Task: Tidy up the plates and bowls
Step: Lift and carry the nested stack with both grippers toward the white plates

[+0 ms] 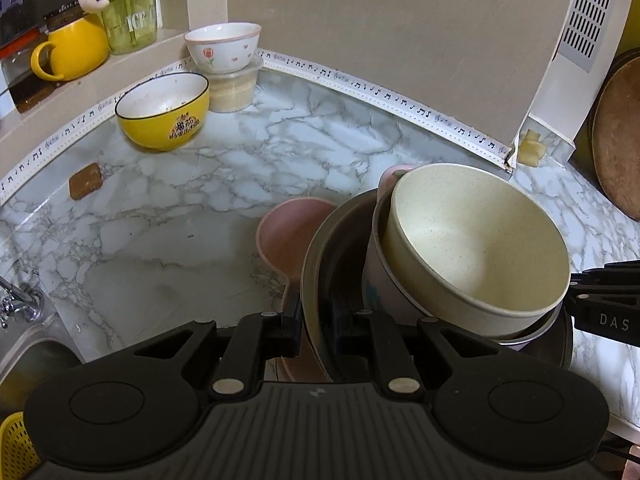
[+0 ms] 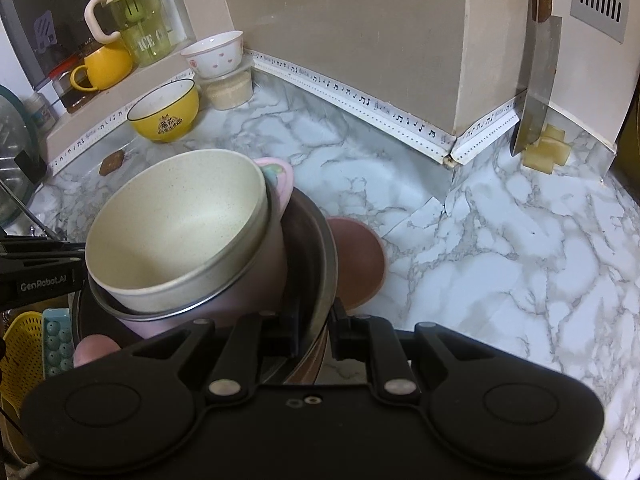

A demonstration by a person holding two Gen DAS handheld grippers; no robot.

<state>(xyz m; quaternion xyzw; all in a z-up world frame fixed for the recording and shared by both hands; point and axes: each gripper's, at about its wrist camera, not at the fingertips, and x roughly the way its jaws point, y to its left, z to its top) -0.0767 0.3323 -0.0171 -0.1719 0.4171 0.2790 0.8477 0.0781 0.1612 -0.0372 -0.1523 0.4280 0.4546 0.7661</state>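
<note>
- Yellow bowl point(image 1: 163, 112): far ahead and to the left of the left tool, standing alone on the bench point(image 1: 208, 216) by the back wall. Not yet gathered, by the look of it.
- Floral bowl point(image 1: 223, 47): beyond the yellow bowl, perched on a lidded tub point(image 1: 235, 88) in the corner. Also outside the stack.
- Left tool point(image 1: 318, 330): jaws closed on the near rim of the metal pan point(image 1: 316, 260), one finger inside the rim, one outside.
- Pink dish point(image 1: 288, 232): directly under the pan, its edge showing just ahead of the left tool.
- Cream bowl point(image 1: 476, 248): nested, tilted, in a pale container inside the pan, ahead and to the right of the left tool, ahead and to the left of the right tool.
- Right tool point(image 2: 316, 330): jaws clamped on the pan's opposite rim.
- Progress: one stack assembled and carried between both tools low over the bench; setting it down and collecting the two loose bowls appear to remain.
</note>
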